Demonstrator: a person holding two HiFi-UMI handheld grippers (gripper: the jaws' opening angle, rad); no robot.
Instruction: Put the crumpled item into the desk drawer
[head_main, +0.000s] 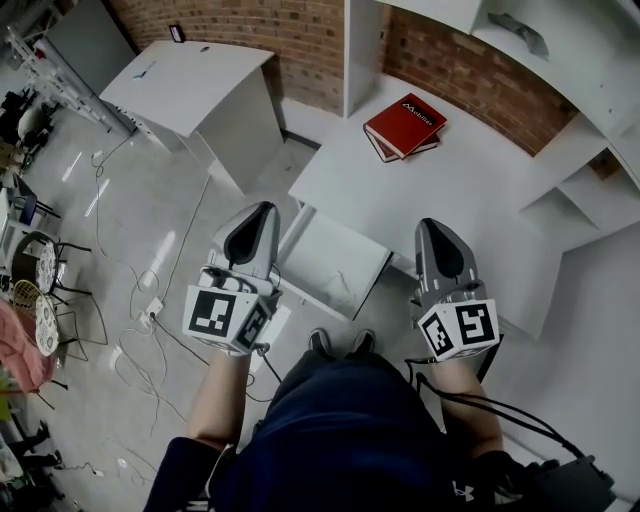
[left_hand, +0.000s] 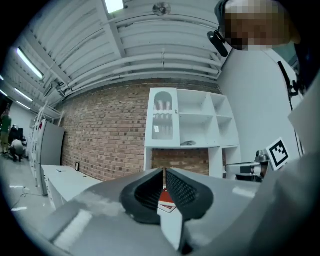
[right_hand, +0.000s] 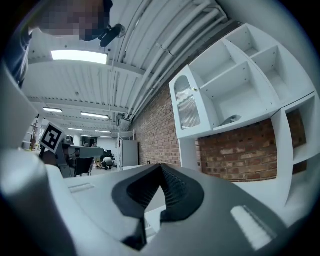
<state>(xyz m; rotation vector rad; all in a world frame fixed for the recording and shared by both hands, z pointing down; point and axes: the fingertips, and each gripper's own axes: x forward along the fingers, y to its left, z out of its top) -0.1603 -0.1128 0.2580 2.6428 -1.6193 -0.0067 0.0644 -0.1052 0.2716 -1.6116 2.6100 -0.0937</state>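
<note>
1. Lying in the one open drawer (head_main: 318, 248), a single small pale crumpled item (head_main: 343, 283) sits toward its near end; it is too faint to tell what it is made of.
2. That drawer is a shallow white rectangular box, pulled out from under the white bench (head_main: 470, 200), and nothing else shows inside it.
3. Two tongs hang over the drawer's two sides, well apart from the item. The left tongs (head_main: 264, 208) are above the drawer's left edge and the right tongs (head_main: 430, 224) are over the bench's near edge.
4. Both pairs have their ribbed dark jaws pressed together at the tips with nothing between them, as the left gripper view and the right gripper view show.
5. Each carries one white cube with black square markers.
6. Two books (head_main: 405, 125) lie stacked on the bench's far part, the top one red and glossy with white print.
7. One white shelf unit (left_hand: 190, 125) of open square compartments stands against a red brick wall (left_hand: 105, 135).
8. One second white table (head_main: 190, 75) stands apart at the left, with loose cables (head_main: 140, 330) on the shiny grey floor.
</note>
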